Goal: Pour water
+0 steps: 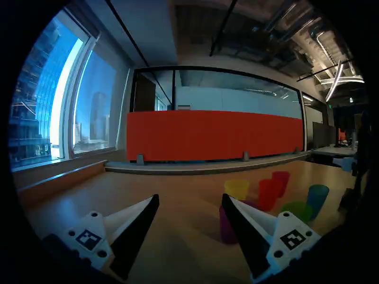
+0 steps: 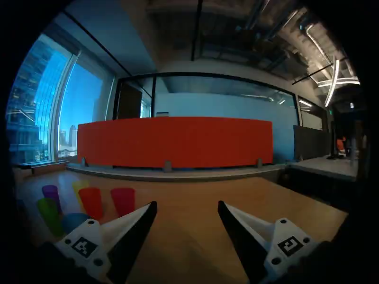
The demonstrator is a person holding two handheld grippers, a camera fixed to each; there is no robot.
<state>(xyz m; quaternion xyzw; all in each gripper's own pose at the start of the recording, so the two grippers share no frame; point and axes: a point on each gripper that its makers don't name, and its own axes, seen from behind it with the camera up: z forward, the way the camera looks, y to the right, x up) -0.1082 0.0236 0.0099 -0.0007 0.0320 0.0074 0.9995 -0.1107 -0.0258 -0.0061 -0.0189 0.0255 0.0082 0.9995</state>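
Several coloured plastic cups stand in a cluster on the wooden table. In the left gripper view they are at the right: purple cup behind my right finger, yellow cup, orange cup, red cup, green cup, blue cup. My left gripper is open and empty, left of the cups. In the right gripper view the cups sit at the far left: purple cup, green cup, orange cup, red cup, blue cup. My right gripper is open, holding nothing.
An orange partition runs along the table's far edge. Large windows are at the left. Another desk stands to the right. Bare wooden tabletop lies ahead of both grippers.
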